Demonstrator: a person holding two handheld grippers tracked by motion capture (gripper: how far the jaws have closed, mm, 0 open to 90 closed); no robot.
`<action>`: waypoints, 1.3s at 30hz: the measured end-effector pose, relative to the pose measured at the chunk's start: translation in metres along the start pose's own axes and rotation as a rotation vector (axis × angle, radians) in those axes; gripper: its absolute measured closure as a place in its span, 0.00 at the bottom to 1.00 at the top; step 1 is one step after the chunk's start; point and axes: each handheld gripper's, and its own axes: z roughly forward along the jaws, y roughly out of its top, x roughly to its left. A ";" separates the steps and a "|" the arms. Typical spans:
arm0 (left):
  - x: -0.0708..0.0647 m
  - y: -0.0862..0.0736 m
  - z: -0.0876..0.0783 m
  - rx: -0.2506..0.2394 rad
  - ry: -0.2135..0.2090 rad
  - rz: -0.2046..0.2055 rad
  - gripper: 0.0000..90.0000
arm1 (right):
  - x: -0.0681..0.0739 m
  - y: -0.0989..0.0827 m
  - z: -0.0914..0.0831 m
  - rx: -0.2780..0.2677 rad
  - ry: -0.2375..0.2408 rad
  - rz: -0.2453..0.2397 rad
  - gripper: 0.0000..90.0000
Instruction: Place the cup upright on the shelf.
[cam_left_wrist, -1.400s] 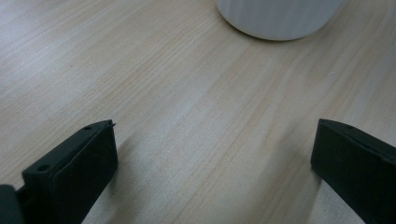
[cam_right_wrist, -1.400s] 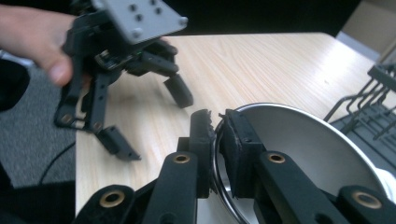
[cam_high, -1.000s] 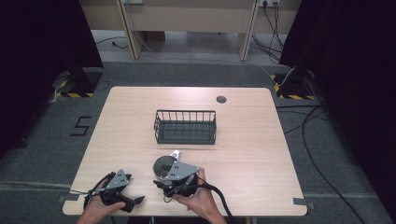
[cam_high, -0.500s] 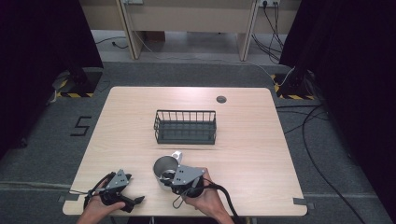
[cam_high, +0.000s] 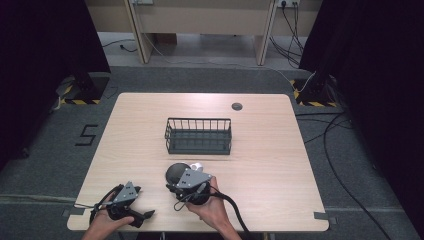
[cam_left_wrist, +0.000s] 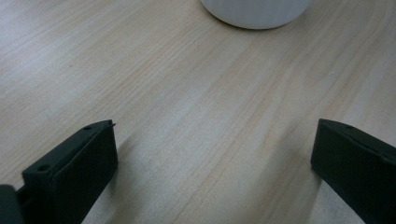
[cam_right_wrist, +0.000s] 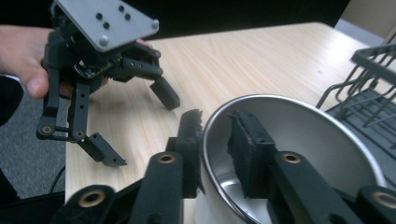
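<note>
A round bowl (cam_right_wrist: 299, 154), shiny metal inside, sits on the table (cam_high: 260, 165) near the front; from above the bowl (cam_high: 173, 172) looks dark. My right gripper (cam_right_wrist: 217, 126) straddles its near rim, one jaw outside and one inside. The jaws have just been opening, a small gap shows at the inner pad, and the rim is between them. From above, the right gripper (cam_high: 183, 176) hangs over the bowl under its grey plate. My left gripper (cam_high: 142, 216) rests at the front left with its jaws wide apart over bare wood; the left gripper (cam_right_wrist: 140, 130) also shows beyond the bowl.
A black wire basket (cam_high: 198, 136) stands mid-table behind the bowl. A small white thing (cam_high: 197, 165) lies beside the bowl. A white round vessel (cam_left_wrist: 256, 11) sits ahead of the left jaws. A dark round grommet (cam_high: 237, 106) marks the far side.
The right hand shifted a little right and came back over the bowl. The bowl, basket and left gripper stay where they were.
</note>
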 end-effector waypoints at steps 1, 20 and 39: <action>0.000 0.000 0.000 0.000 0.000 0.000 0.00 | -0.001 0.000 -0.003 -0.005 -0.001 0.002 0.78; 0.000 0.000 0.000 0.000 0.001 0.000 0.00 | -0.010 -0.008 -0.008 -0.004 0.023 -0.058 0.86; 0.000 0.000 0.000 0.000 0.000 0.000 0.00 | -0.016 -0.006 -0.002 -0.005 -0.006 -0.026 0.91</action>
